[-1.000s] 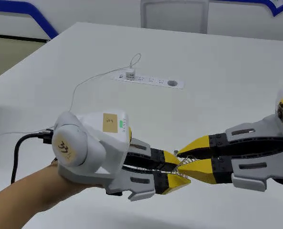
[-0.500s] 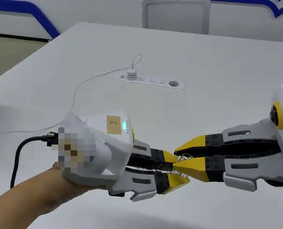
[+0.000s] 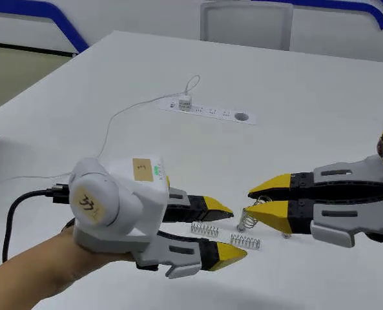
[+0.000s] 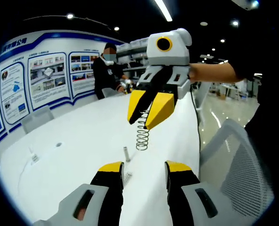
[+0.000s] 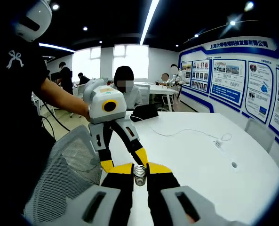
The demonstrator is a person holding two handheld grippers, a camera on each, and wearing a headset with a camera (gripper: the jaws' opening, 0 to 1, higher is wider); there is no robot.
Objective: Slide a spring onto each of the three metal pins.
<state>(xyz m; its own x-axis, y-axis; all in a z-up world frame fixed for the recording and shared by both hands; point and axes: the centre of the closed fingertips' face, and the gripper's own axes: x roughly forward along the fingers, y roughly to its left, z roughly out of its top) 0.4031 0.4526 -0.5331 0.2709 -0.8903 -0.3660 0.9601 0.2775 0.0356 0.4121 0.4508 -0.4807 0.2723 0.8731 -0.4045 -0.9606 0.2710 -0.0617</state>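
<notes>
My right gripper (image 3: 248,201) is shut on the top of a small steel spring (image 3: 246,221), which hangs from its yellow tips just above the white table (image 3: 294,97). In the right gripper view the same spring (image 5: 139,175) sits pinched between the tips. My left gripper (image 3: 233,231) faces it from the left, open, with nothing between its fingers. Two more springs (image 3: 204,228) lie flat on the table between the grippers. In the left gripper view a short metal pin (image 4: 126,153) stands upright on the table below the hanging spring (image 4: 142,136).
A white power strip (image 3: 210,111) with a plugged charger and a thin cable lies further back on the table. A black cable trails from the left gripper (image 5: 106,106). A chair (image 3: 246,22) stands at the far edge. People sit in the background.
The two grippers were tip to tip around the spring. Now the left gripper has opened and drawn back to the left, and the right gripper keeps the spring. Two springs on the table are uncovered.
</notes>
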